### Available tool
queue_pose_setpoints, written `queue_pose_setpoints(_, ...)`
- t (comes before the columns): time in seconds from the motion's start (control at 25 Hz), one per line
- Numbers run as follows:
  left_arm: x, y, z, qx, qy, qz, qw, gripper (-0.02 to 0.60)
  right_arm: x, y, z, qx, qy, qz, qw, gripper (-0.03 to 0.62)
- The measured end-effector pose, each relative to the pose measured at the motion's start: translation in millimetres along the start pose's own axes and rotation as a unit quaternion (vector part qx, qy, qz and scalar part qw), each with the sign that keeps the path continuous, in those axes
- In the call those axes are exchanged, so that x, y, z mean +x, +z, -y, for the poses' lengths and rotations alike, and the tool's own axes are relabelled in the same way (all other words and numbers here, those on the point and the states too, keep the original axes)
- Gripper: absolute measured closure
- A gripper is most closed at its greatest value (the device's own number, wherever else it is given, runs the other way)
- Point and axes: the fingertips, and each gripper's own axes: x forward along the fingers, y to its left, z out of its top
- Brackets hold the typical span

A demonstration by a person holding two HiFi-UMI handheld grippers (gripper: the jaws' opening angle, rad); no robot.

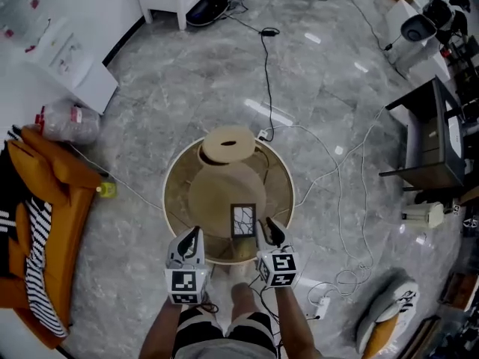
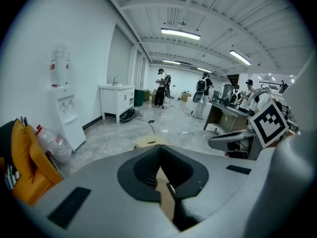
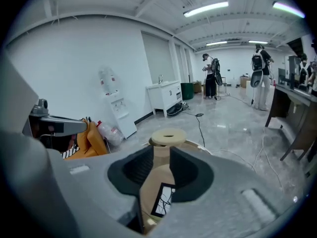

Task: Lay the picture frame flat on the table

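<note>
The picture frame [image 1: 243,221], dark-edged with a white print of black branches, seems to lie flat near the front edge of the round wooden table [image 1: 213,193]. In the right gripper view the picture frame [image 3: 163,201] shows through the gap between the jaws, down on the tabletop. My left gripper [image 1: 194,235] hovers just left of the frame and my right gripper [image 1: 271,232] just right of it, both raised above the table. Both are open and hold nothing; the left jaws stand only narrowly apart. A pale round disc [image 1: 228,144] sits at the table's far side.
An orange seat with striped cloth [image 1: 45,200] and a plastic water bottle [image 1: 71,122] are at the left. Cables [image 1: 352,200] trail over the grey floor to a power strip [image 1: 322,303]. A dark desk [image 1: 430,137] stands right. People [image 2: 162,86] stand far off.
</note>
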Motion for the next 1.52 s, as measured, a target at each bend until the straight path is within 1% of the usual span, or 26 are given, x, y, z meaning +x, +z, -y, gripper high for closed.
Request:
queue_pose_setpoints(0.32,-42,71,11,0.023,-0.009,0.041,0.9988,0.565,-63,66,-12,-0.002,-0.02,0.049,0.999,0.527)
queue_pose_setpoints(0.44,-59,97,16,0.033,-0.014,0.061,0.9975,0.565,-89,89,-18,-0.008,-0.03,0.075,0.997,0.556)
queue_pose_setpoints(0.56,-78,117,20,0.047,-0.02,0.08,0.9955,0.565,-112,107,-27,-0.021,-0.042,0.098,0.994,0.586)
queue_pose_setpoints(0.72,-104,137,22,0.066,-0.03,0.101,0.9922,0.565,-142,131,-42,-0.029,-0.053,0.13,0.99,0.592)
queue_pose_setpoints(0.92,-143,151,25,0.084,-0.042,0.126,0.9876,0.565,-186,148,-68,-0.041,-0.064,0.165,0.983,0.592)
queue_pose_setpoints(1.08,-175,158,37,0.1,-0.056,0.144,0.9828,0.565,-227,150,-83,-0.05,-0.079,0.186,0.978,0.592)
queue_pose_setpoints(1.28,-215,164,46,0.125,-0.071,0.162,0.9763,0.565,-270,143,-108,-0.063,-0.095,0.201,0.973,0.592)
queue_pose_setpoints(1.36,-229,162,47,0.13,-0.074,0.167,0.9745,0.565,-285,139,-117,-0.072,-0.101,0.206,0.971,0.592)
queue_pose_setpoints(1.52,-253,153,49,0.14,-0.086,0.171,0.9713,0.565,-309,131,-133,-0.069,-0.108,0.216,0.968,0.592)
